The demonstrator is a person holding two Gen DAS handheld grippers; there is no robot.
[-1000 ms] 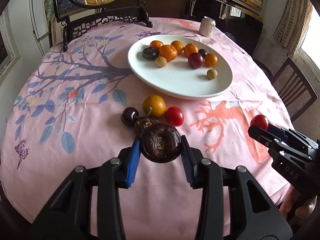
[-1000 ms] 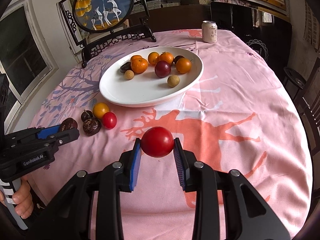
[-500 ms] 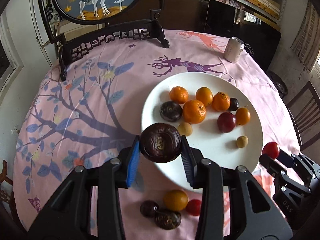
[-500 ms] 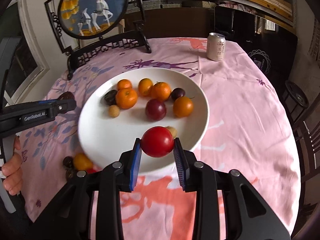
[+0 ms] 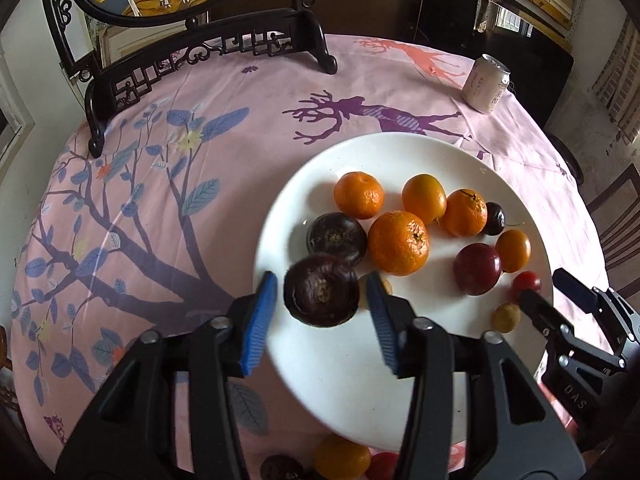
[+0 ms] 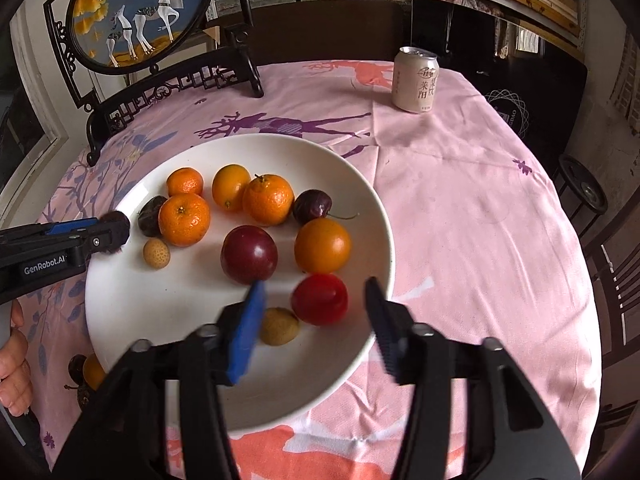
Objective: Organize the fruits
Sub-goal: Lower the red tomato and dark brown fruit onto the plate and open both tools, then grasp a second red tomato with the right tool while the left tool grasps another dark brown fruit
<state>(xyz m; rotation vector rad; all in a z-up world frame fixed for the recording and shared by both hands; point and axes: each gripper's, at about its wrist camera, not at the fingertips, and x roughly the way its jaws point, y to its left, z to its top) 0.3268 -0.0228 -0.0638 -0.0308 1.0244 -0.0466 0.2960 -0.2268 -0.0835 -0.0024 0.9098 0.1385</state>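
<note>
While both claws gape, wrinkled dark fruit (image 5: 322, 291), glossy red tomato (image 6: 319, 299), smooth plate (image 6: 160, 312)

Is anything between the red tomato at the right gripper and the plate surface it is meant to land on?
Nothing visible is. The right gripper is open, with the red tomato between its fingers over bare white plate. The nearest fruits lie beside it: a small tan fruit to its left, an orange fruit beyond.

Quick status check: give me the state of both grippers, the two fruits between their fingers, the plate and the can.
left gripper: open, over the plate
dark round fruit: between the fingers, ungripped
right gripper: open
red tomato: between the fingers, ungripped
white plate: holding fruit
drink can: upright on the tablecloth
</note>
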